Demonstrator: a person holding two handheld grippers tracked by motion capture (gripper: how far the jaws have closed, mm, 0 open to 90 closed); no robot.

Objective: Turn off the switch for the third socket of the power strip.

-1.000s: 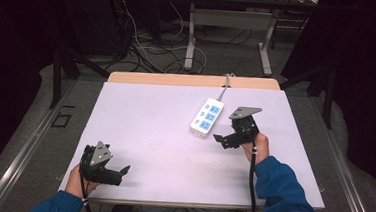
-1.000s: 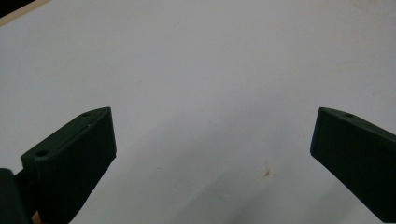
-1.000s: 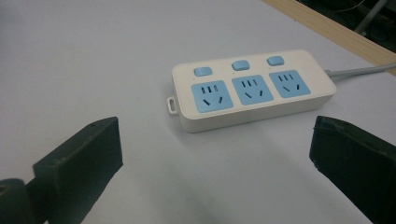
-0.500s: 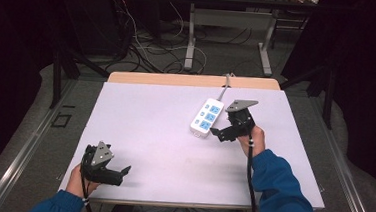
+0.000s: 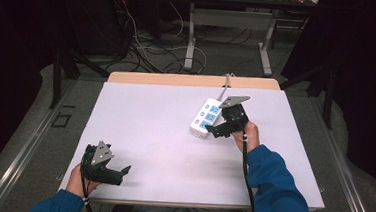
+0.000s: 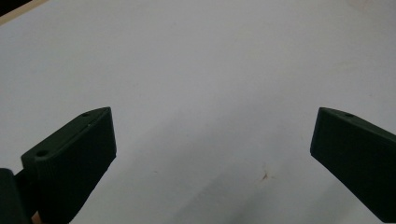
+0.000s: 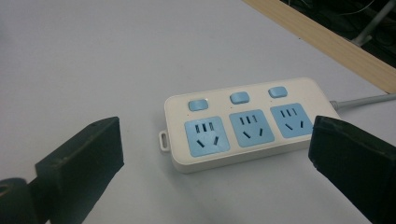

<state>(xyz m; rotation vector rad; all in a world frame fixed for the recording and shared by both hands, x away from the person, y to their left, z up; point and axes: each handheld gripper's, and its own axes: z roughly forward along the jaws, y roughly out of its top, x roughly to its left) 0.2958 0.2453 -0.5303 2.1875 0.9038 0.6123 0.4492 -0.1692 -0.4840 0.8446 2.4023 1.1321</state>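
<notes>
- Reaching for the power strip (image 7: 245, 123) with your right gripper (image 5: 218, 131); the strip lies flat on the white table (image 5: 164, 134), far right of centre, near the wooden back edge, grey cord (image 7: 364, 100) trailing off the back.
- Right jaws stand wide apart, nothing between them; in the right gripper view the strip sits between and beyond them, not touching.
- To do this well, I'd say: straddle the strip's short width, not its length; come down square, keep the jaw pads clear of the switches, and close on the side walls near the end with the hanging tab (image 7: 163, 140).
- Watch the cord: it could drag or twist the strip when you lift.
- Left gripper (image 5: 116, 173) rests at the near left corner of the table, well apart from the strip, jaws spread and empty over bare surface.
- Counts: one power strip, three blue sockets (image 7: 207, 132), three blue switches (image 7: 198, 104), one cord, two grippers.
</notes>
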